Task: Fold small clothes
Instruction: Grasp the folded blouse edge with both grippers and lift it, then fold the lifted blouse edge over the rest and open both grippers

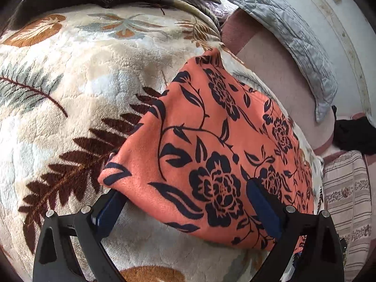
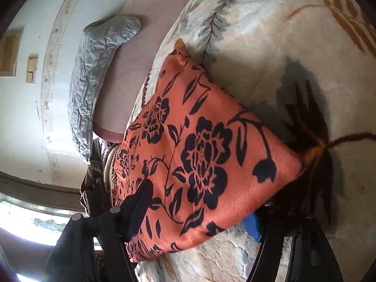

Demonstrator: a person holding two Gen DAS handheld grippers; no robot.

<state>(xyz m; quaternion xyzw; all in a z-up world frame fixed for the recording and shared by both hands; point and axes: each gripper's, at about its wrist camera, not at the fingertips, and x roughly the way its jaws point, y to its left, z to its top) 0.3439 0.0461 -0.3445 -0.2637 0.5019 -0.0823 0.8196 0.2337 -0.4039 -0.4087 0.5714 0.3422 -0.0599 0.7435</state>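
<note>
Left gripper (image 1: 185, 199) jaws spread wide, one finger above orange floral cloth (image 1: 211, 145), other under its near corner, not pinching it. Right gripper (image 2: 197, 213) likewise released: jaws apart, cloth edge between fingers, one finger over cloth, blue-padded one at its lower edge. Cloth lies folded on cream leaf-patterned fleece blanket (image 1: 82, 82), near blanket's edge. Grey quilted pillow (image 1: 293, 35) well apart, against pale wall (image 2: 35, 117)
</note>
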